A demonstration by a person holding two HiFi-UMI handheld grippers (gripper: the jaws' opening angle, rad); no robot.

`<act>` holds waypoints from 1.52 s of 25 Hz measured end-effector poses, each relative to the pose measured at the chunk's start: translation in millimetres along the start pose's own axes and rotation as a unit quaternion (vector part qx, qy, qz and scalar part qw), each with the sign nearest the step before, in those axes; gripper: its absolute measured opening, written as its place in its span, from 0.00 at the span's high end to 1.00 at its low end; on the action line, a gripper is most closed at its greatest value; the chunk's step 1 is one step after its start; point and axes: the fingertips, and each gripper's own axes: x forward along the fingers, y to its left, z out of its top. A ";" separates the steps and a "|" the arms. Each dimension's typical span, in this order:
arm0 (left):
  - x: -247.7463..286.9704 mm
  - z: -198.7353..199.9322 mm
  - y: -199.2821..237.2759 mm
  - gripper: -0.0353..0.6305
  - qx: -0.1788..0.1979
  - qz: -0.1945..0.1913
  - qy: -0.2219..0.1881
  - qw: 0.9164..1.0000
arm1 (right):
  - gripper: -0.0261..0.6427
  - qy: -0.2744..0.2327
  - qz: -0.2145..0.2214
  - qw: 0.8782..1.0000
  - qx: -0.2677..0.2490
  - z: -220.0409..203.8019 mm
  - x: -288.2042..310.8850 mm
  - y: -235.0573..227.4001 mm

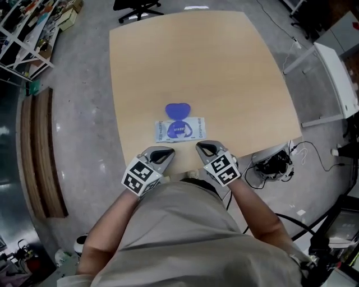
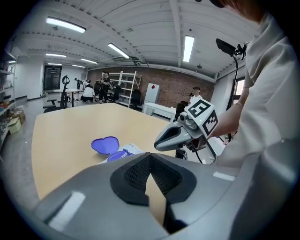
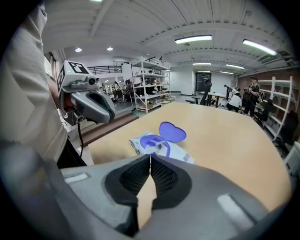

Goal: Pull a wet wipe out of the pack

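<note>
A flat white and blue wet wipe pack (image 1: 180, 130) lies near the front edge of the wooden table (image 1: 224, 73), its blue heart-shaped lid (image 1: 178, 110) flipped open toward the far side. The pack (image 3: 159, 144) shows just ahead of my right gripper (image 3: 150, 157), whose jaws are shut with nothing between them. Over the table's front edge, left of the pack, my left gripper (image 1: 170, 153) is shut and empty too. The right gripper (image 1: 198, 147) hovers just right of it. Pack and lid (image 2: 105, 144) appear ahead-left in the left gripper view. No wipe sticks out that I can see.
A long dark bench (image 1: 42, 157) stands on the floor left of the table. An office chair (image 1: 137, 8) is at the far end. Cables and a power strip (image 1: 275, 163) lie on the floor at the right. People and shelves (image 3: 152, 84) are far off.
</note>
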 end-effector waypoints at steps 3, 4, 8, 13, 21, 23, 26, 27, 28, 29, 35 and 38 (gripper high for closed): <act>21.1 -2.1 8.9 0.94 -0.006 0.020 0.022 1.000 | 0.95 0.012 0.009 1.000 -0.015 -11.7 20.7 -20.0; 30.8 -4.0 10.9 0.94 -0.008 0.026 0.032 0.999 | 0.95 0.017 0.012 1.000 -0.020 -16.9 26.4 -28.1; 62.4 -18.8 18.0 0.91 -0.012 0.048 0.072 0.996 | 0.95 0.030 0.030 0.999 -0.025 -34.3 46.6 -46.0; 85.7 -30.3 29.7 0.85 0.000 0.087 0.110 0.990 | 0.95 0.039 0.051 0.997 -0.032 -43.7 58.7 -57.2; 115.1 -48.7 49.5 0.79 0.032 0.155 0.180 0.971 | 0.95 0.032 0.080 0.996 -0.036 -54.4 70.2 -64.0; 119.8 -50.6 50.6 0.79 0.041 0.162 0.191 0.967 | 0.95 0.030 0.084 0.995 -0.039 -54.8 70.5 -63.5; 125.1 -54.4 52.7 0.78 0.056 0.174 0.206 0.961 | 0.95 0.030 0.088 0.994 -0.049 -54.7 70.8 -61.5; 126.6 -54.9 53.5 0.78 0.061 0.177 0.210 0.960 | 0.95 0.029 0.089 0.994 -0.052 -54.5 71.2 -61.2; 128.1 -55.0 54.4 0.78 0.066 0.180 0.213 0.958 | 0.95 0.028 0.090 0.994 -0.052 -53.9 71.6 -61.1; 129.3 -54.9 55.2 0.77 0.070 0.183 0.217 0.956 | 0.95 0.027 0.091 0.994 -0.052 -53.1 71.9 -61.0; 138.4 -56.7 54.6 0.78 0.078 0.193 0.235 0.949 | 0.95 0.023 0.094 0.994 -0.056 -56.2 67.9 -63.3; 138.3 -54.1 57.2 0.89 0.073 0.207 0.232 0.948 | 0.95 0.022 0.094 0.994 -0.055 -60.5 65.0 -65.8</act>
